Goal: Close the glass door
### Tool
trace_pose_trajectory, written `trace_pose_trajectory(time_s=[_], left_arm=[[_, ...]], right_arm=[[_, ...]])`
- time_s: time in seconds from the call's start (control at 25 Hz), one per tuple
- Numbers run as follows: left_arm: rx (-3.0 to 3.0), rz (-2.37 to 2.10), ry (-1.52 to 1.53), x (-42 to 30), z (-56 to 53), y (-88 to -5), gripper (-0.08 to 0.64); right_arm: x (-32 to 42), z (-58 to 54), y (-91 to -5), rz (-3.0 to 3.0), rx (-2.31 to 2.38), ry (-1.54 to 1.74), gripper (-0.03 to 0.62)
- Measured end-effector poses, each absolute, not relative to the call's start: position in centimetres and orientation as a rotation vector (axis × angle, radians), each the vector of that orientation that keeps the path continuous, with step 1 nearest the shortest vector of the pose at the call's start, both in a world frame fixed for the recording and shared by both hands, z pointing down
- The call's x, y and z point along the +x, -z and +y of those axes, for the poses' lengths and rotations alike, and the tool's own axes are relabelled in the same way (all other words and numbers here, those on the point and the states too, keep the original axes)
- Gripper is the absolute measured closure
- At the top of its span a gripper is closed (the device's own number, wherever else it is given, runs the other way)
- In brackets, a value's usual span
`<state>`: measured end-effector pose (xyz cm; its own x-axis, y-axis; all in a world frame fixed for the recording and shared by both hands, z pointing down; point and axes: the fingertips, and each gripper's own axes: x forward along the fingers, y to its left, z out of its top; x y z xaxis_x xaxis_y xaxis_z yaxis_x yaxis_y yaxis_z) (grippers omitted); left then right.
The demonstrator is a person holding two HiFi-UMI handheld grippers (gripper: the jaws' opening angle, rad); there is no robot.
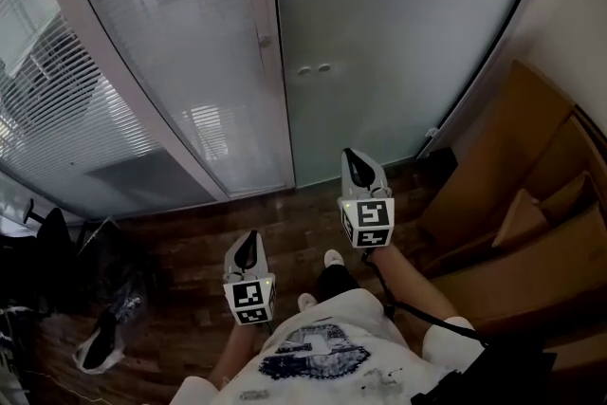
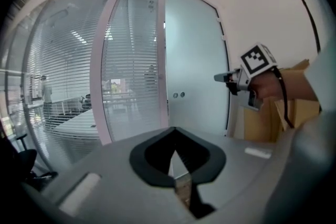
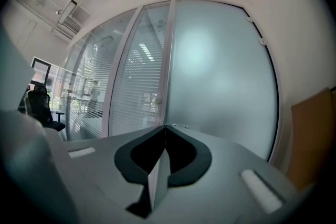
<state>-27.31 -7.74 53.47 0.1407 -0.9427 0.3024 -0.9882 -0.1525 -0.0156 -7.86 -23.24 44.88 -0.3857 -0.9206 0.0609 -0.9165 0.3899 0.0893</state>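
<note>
In the head view the frosted glass door (image 1: 398,43), smooth and pale with two small round fittings (image 1: 314,69) near its left edge, sits against a white frame post (image 1: 275,62). Both grippers are short of the door above dark wood floor (image 1: 285,223), the left gripper (image 1: 248,244) farther from it than the right gripper (image 1: 355,162), and brown cardboard boxes (image 1: 531,204) stand right of the door. In the left gripper view the curved, black-lined jaws meet at their tips with nothing between, aimed near the door's left edge. In the right gripper view the jaws are likewise pressed together and empty, facing the door.
</note>
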Motion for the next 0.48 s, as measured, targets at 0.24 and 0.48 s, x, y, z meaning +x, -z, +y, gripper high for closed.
trace_pose_trajectory(time_s=[0.24,0.48], left_arm=[[2.196,-1.934,-0.367,-26.9,-7.8,-52.5,0.558],[2.227,-1.91,-0.377,-24.9,-6.9,-53.6,0.558]], right_arm=[[-7.1,-20.4,-44.3,-2.553,1.653,0.051,0.584],[-5.2,-17.3,-46.5,-2.546,1.628,0.016,0.584]])
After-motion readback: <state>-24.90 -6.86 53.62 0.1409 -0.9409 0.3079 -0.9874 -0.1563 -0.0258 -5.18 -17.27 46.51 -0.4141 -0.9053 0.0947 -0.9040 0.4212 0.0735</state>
